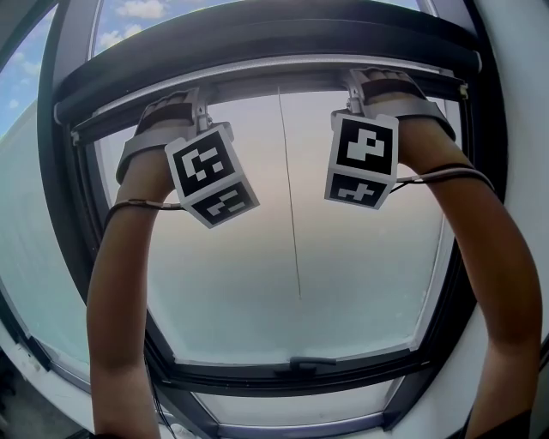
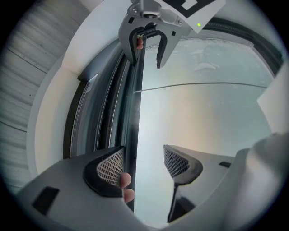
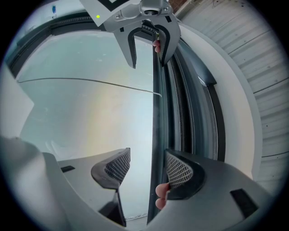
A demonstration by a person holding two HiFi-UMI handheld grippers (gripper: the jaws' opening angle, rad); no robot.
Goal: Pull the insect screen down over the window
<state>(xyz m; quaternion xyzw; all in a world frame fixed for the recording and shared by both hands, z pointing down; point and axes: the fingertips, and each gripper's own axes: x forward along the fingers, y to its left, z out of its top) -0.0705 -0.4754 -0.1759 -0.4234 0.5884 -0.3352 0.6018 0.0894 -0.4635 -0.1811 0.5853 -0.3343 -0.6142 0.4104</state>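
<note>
Up at the top of the dark-framed roof window (image 1: pixel 64 214), the insect screen's slim dark pull bar (image 2: pixel 134 113) runs between the left gripper's (image 2: pixel 137 169) spread jaws, close beside the left pad. The right gripper's (image 3: pixel 144 169) jaws also stand wide apart, with the bar beside the right pad.

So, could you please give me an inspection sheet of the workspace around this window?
Surface: window glass, bare.
Job's things: pull bar up at the top, under the dark roller housing; a thin cord hangs from it over the glass.
Clutter: nothing seen.
Grippers: left tool and right tool both open, the pull bar's edge between the jaws of each, beside one pad.
Cables: a thin cable crosses each forearm.
Surroundings: dark window frame with a handle at the bottom; sky with clouds above.
</note>
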